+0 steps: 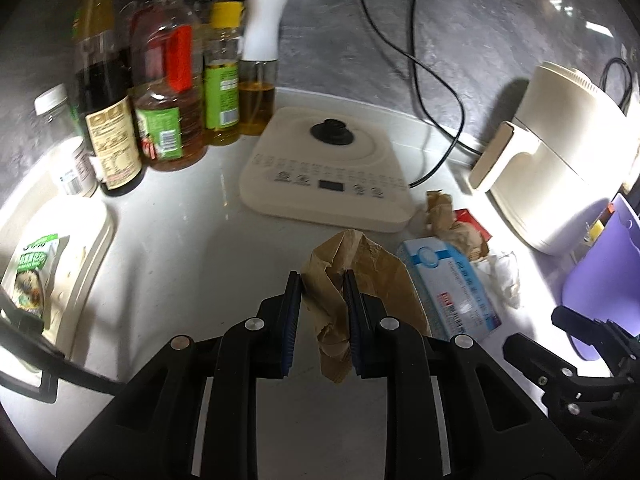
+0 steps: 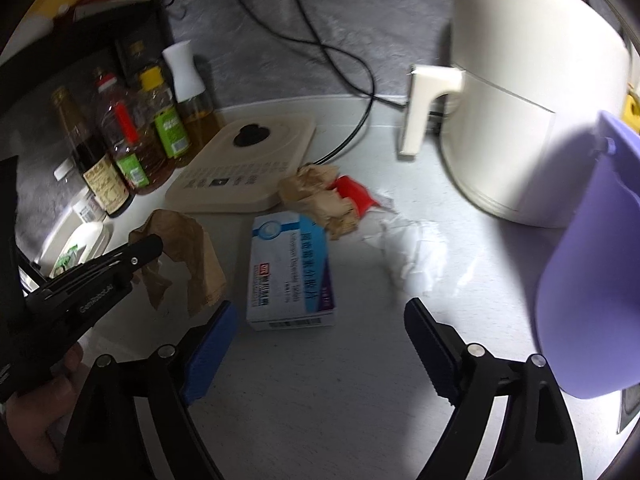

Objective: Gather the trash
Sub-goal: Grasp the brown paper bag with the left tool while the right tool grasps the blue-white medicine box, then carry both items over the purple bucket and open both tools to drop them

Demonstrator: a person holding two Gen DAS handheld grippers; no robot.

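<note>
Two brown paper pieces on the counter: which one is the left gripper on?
The flatter brown paper bag left of the blue box; the left gripper is shut on it. The crumpled brown wad by the induction cooker lies untouched.

You have a crumpled brown paper bag pinched between the left gripper's blue pads, its creased body hanging loose above the white counter. Just beside it lies a blue-and-white cardboard box, flat on the counter with its printed face up. Beyond the box sits a second wad of brown paper, balled up and touching a piece of red packaging. To the right of the box, a crumpled white tissue rests near the purple bin at your right edge.
</note>
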